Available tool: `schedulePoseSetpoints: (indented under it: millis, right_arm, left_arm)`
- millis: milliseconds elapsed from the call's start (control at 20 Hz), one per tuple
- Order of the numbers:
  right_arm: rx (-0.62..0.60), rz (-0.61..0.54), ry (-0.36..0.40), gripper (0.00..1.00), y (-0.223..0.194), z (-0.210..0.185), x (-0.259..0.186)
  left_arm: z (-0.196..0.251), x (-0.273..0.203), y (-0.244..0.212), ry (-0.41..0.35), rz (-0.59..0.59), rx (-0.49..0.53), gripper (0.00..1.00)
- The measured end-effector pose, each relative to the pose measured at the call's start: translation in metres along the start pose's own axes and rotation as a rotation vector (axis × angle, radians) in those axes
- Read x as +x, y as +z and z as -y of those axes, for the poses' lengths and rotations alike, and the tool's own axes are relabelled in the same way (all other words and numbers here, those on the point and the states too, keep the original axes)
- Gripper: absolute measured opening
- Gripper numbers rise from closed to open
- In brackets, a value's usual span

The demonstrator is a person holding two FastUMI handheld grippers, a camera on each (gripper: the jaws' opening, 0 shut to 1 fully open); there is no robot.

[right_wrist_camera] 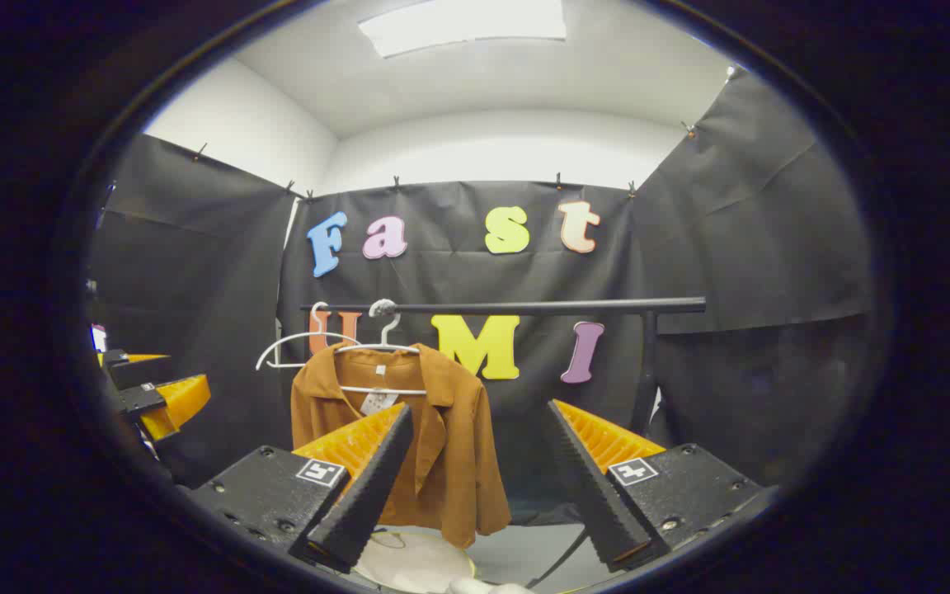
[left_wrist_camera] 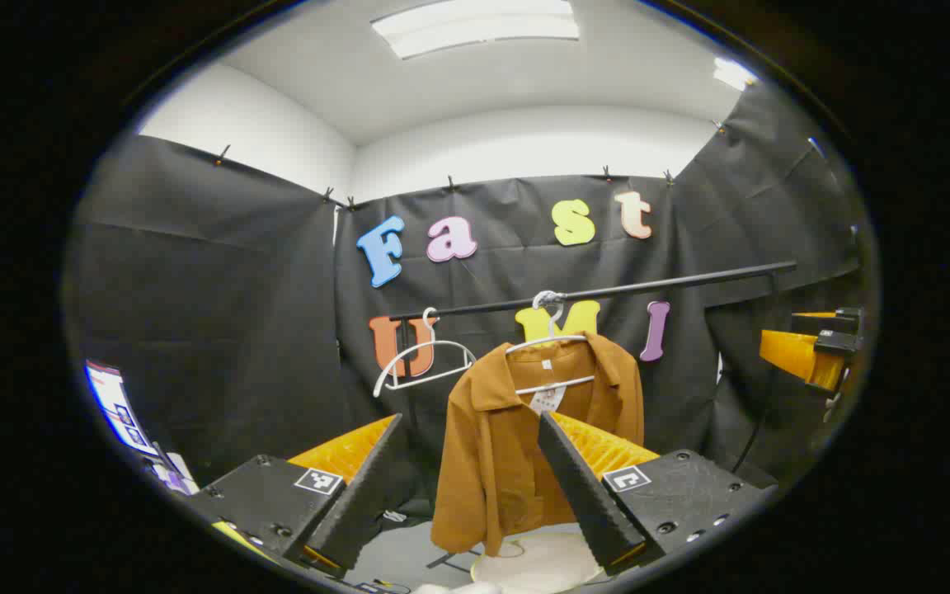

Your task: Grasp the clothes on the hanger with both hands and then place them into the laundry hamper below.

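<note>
Two white hangers hung from the black rail (left_wrist_camera: 607,290): an empty hanger (left_wrist_camera: 421,359) at the left, and beside it the hanger (left_wrist_camera: 549,338) carrying a brown collared shirt (left_wrist_camera: 516,429) of soft, draping cloth. Below it lay the pale round rim of the laundry hamper (left_wrist_camera: 537,561). The left gripper (left_wrist_camera: 471,478) stood spread wide, well short of the shirt. The right gripper (right_wrist_camera: 479,474) gaped too, holding nothing, with the shirt off its left finger.
</note>
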State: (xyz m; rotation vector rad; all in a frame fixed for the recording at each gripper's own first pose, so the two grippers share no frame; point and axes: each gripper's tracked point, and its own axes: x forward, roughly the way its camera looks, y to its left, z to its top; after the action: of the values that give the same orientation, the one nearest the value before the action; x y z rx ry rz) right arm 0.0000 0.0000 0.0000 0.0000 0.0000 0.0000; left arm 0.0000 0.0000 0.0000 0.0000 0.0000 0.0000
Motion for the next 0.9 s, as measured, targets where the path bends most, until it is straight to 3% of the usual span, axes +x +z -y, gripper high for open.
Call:
schedulePoseSetpoints:
  millis: [600,900]
  right_arm:
    - [0.001,-0.079,-0.028,1.00,-0.013,-0.003,-0.010]
    - [-0.001,-0.069,-0.007,1.00,-0.008,-0.002,-0.016]
  left_arm:
    - [-0.023,-0.015,0.015,0.012,0.024,0.006,1.00]
    - [-0.026,-0.020,0.018,0.034,0.019,-0.009,1.00]
